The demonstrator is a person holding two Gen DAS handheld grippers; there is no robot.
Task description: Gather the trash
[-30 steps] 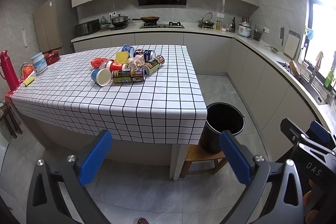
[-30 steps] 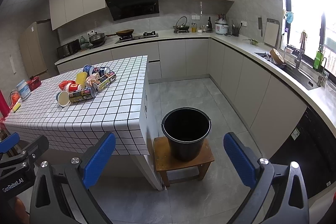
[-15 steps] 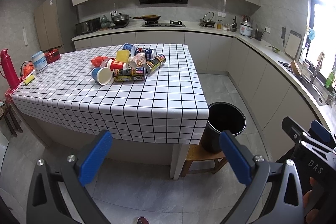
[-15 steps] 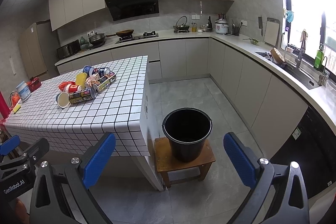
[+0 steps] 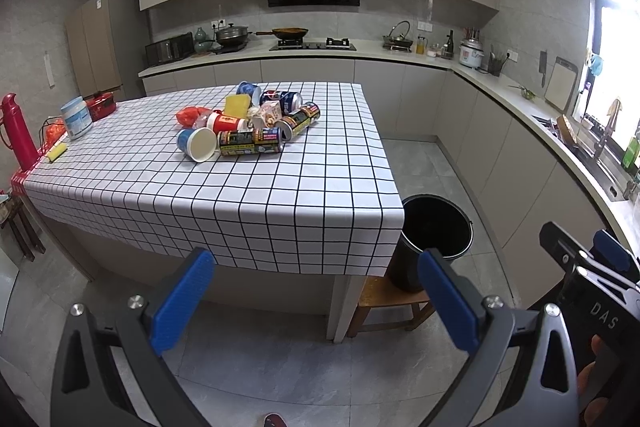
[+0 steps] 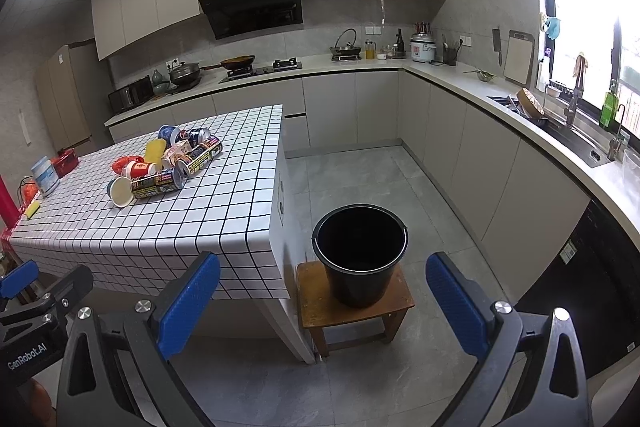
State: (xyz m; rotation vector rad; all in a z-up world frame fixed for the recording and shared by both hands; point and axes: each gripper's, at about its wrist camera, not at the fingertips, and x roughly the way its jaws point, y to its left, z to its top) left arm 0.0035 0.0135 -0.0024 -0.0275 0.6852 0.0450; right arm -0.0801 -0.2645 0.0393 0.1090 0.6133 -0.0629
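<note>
While the left wrist view faces a checked table (image 5: 280, 195), the left gripper (image 5: 316, 291) hangs with fingers spread apart, empty, well short of the trash pile (image 5: 248, 125) of cans and cups mid-table. From the right wrist, the right gripper (image 6: 320, 299) is likewise spread and empty, before a black bucket (image 6: 360, 259) on a wooden stool (image 6: 316, 307) beside the table

I see a glossy black plastic bucket (image 6: 359, 255) on a worn wooden stool (image 6: 316, 303); checked cloth covers the tabletop (image 5: 256, 195).
</note>
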